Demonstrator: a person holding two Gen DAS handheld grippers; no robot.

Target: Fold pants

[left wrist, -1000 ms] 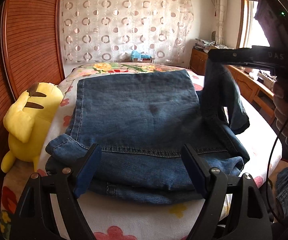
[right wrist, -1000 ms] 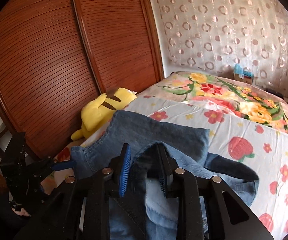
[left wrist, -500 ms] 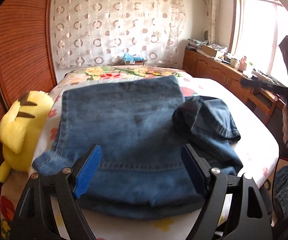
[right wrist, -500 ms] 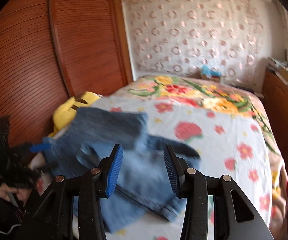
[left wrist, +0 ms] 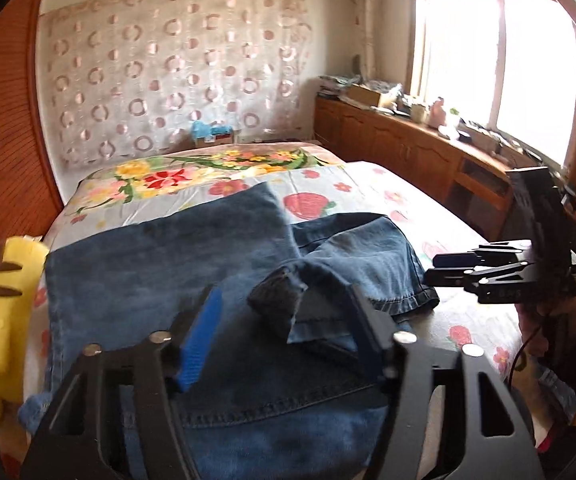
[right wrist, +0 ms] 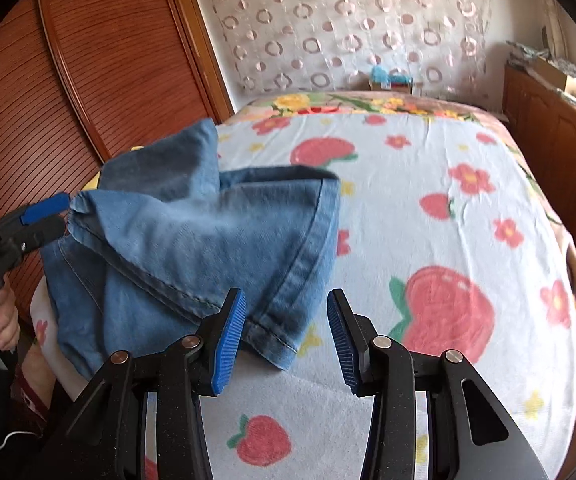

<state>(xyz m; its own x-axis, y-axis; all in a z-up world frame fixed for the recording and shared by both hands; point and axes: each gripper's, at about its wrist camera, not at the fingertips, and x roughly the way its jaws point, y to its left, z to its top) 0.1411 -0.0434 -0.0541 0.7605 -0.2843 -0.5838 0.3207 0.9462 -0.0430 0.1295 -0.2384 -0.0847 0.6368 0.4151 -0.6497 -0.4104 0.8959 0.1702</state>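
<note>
In the left wrist view, the left gripper is closing around a raised fold of the jeans, which lie on the bed in front of it. If only the top layer is caught, the fold below may open.

In the right wrist view, the right gripper is half open and holds nothing; the jeans hem lies just ahead of its left finger and could slide off the bed.

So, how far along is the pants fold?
Done: the jeans lie mostly flat on the bed. In hand: the left tongs are closing around a raised denim corner; the right tongs are open and empty. Left: the loose leg end needs folding over.
</note>
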